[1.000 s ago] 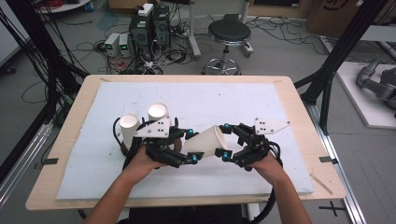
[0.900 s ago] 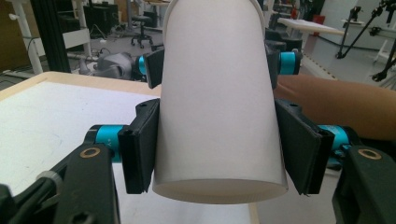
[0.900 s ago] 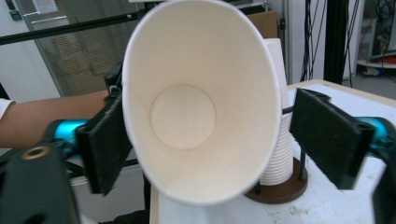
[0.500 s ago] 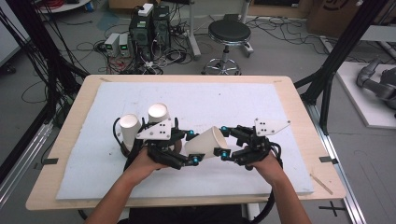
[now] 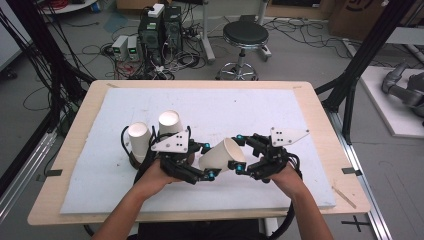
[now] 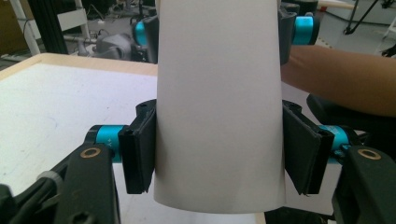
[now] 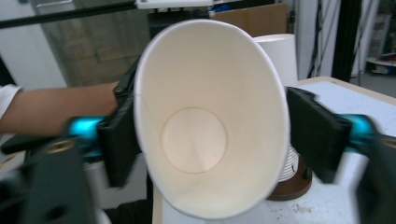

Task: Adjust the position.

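Paper cup (image 5: 223,156) lies sideways above our tabletop's (image 5: 310,105) near edge, clamped by the left tongs (image 5: 209,161); our right tongs (image 5: 239,153), just reopened, flank its rim loosely. Cables litter the floor (image 5: 300,55) beyond.

Even, bright indoor light, soft shadows; high view slightly soft, right gripper view motion-blurred at edges.

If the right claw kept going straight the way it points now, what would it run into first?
The white paper cup, whose open mouth faces the right claw and already sits between its jaws. Beyond it, probably the left claw gripping the cup's base end, though depth is hard to judge.
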`<state>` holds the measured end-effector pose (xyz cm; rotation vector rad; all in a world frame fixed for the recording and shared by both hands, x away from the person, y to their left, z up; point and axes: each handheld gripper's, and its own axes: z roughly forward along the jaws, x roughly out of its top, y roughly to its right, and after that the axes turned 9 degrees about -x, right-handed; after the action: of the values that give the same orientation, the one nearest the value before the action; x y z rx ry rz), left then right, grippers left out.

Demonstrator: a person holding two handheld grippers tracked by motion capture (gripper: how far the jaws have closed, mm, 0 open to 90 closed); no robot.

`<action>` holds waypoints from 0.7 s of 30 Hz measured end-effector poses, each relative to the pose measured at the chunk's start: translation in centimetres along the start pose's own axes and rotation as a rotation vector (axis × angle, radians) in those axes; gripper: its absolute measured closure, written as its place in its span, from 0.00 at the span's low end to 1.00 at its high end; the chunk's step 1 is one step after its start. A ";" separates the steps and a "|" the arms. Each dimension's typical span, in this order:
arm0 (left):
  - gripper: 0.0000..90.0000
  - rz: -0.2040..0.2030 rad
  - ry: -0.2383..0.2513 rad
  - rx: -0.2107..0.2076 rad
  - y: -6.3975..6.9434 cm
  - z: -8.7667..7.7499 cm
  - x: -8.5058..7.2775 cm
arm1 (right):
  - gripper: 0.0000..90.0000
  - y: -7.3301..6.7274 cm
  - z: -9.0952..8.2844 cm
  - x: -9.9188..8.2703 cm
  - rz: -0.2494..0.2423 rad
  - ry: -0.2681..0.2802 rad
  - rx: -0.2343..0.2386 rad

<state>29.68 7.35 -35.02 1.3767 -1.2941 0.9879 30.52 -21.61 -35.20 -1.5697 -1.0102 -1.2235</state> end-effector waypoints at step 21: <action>0.27 -0.071 -0.044 0.011 -0.1 0.6 -0.4 | 0.38 -0.5 0.3 0.8 -0.069 -0.058 -0.002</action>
<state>29.71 6.82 -35.56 1.4498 -1.2654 0.9225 30.23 -21.11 -34.38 -1.5911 -1.1090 -1.2317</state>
